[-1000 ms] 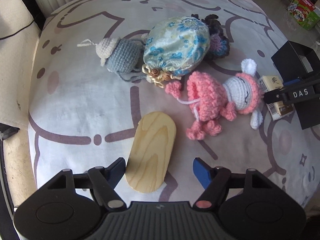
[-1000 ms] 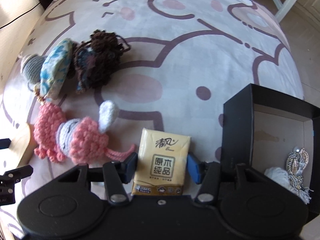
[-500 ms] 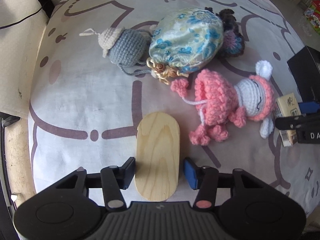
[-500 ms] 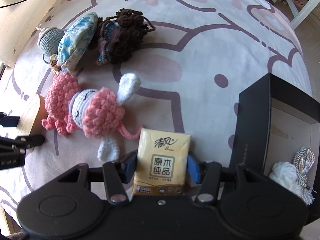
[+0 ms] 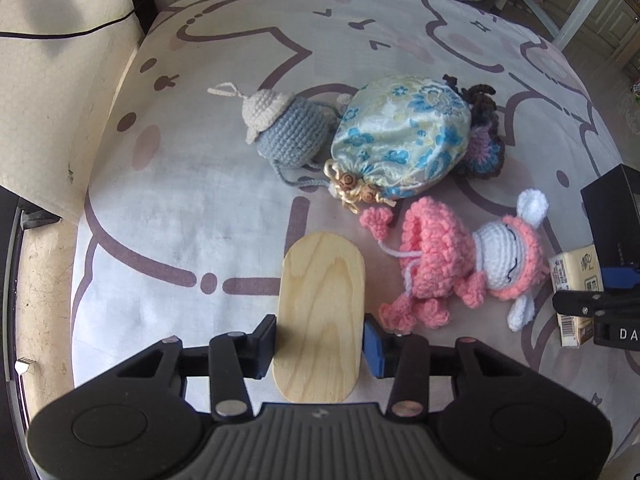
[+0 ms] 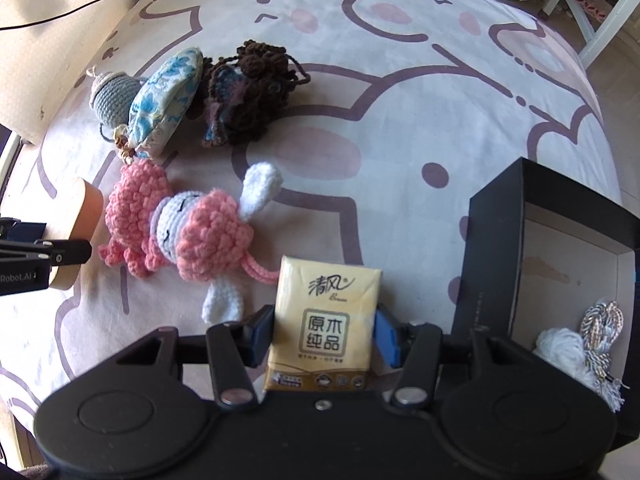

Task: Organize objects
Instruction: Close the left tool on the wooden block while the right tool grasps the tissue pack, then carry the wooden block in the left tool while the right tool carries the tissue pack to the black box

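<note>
My left gripper (image 5: 320,344) is shut on an oval wooden board (image 5: 322,312) that lies on the patterned cloth. My right gripper (image 6: 324,340) is shut on a yellow tissue pack (image 6: 326,328), held just left of an open black box (image 6: 496,264). A pink crochet doll (image 5: 460,264) lies between the two grippers; it also shows in the right wrist view (image 6: 180,228). Behind it lie a blue floral pouch (image 5: 400,140), a grey-blue crochet toy (image 5: 288,132) and a dark brown crochet piece (image 6: 248,96).
The black box holds a white tassel (image 6: 560,348) and a braided cord (image 6: 600,324). The cloth-covered table (image 5: 200,208) drops off at the left beside a beige wall. White chair legs (image 6: 608,20) stand at the far right.
My left gripper moved forward and closed its fingers on the wooden board. My right gripper, still holding the tissue pack, shifted slightly so the pink doll sits further left in its view.
</note>
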A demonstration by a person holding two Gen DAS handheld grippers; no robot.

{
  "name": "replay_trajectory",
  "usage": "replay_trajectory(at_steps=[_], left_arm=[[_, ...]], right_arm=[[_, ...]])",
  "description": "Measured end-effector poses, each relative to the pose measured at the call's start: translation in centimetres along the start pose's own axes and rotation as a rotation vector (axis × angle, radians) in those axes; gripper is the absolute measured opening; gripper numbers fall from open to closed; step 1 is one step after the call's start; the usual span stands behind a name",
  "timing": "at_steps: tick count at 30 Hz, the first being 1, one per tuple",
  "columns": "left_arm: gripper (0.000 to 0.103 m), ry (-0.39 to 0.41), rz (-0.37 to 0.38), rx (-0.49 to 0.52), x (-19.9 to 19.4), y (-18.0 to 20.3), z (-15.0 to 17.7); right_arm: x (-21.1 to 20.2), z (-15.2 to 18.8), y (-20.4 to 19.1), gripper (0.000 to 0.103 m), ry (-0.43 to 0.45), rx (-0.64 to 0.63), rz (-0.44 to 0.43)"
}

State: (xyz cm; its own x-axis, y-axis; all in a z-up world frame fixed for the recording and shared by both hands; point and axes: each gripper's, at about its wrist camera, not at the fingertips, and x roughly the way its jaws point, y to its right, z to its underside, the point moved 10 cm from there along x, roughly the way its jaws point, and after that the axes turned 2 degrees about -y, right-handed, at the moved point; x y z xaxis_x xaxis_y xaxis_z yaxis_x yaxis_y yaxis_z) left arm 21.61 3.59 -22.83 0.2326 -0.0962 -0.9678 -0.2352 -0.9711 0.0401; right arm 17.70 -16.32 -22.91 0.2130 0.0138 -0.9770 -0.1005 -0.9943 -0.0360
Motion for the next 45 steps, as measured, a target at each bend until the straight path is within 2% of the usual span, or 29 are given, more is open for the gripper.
replay_trajectory(at_steps=[16,25,31,38,45], left_arm=[[0.045,0.147,-0.022,0.006,-6.3,3.2,-0.4],[0.045,0.213,0.006,-0.010,-9.2,4.8,-0.5],[0.045,0.232,0.026,-0.004,-10.0,6.2,-0.7],[0.045,0.248,0.072,0.005,-10.5,9.4,-1.7],[0.045,0.249,0.126,0.044,-9.9,14.3,-2.7]], right_arm=[[-6.9,-0.3,0.1,0.054,0.168,-0.005,-0.014],[-10.1,-0.4,0.1,0.054,0.254,-0.012,-0.021],[-10.9,-0.2,0.9,0.054,0.275,-0.004,-0.017],[-11.7,-0.1,3.1,0.054,0.291,-0.002,-0.014],[-11.4,0.8,8.4,0.054,0.274,0.031,0.031]])
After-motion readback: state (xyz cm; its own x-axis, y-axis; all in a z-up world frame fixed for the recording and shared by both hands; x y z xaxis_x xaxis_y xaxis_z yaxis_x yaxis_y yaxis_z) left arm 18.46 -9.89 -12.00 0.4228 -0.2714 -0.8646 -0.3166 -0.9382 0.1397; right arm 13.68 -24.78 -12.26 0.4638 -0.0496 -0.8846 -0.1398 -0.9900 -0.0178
